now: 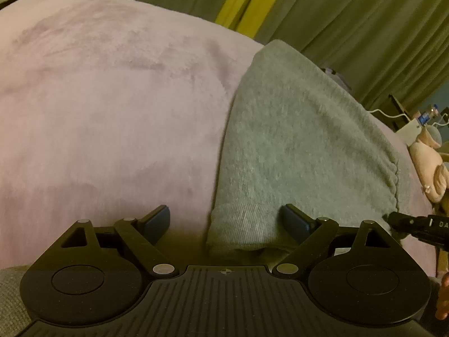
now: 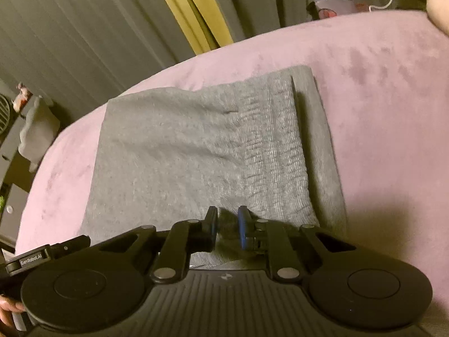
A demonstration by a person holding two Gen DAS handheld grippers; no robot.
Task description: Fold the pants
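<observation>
Left wrist view: one pair of grey pants [image 1: 294,146], folded, lies on a pink plush bed cover [image 1: 112,98]; green curtains [image 1: 350,19] with a yellow strip hang beyond. The left gripper [image 1: 226,220] has its fingers spread wide, holding nothing, with the pants' near corner between and ahead of them.

Right wrist view: the same single folded pants [image 2: 182,151] lie just ahead of the fingers. The right gripper [image 2: 228,229] shows fingers almost closed, a narrow gap left, gripping nothing.

dim warm light, soft blur, fisheye bending at edges
</observation>
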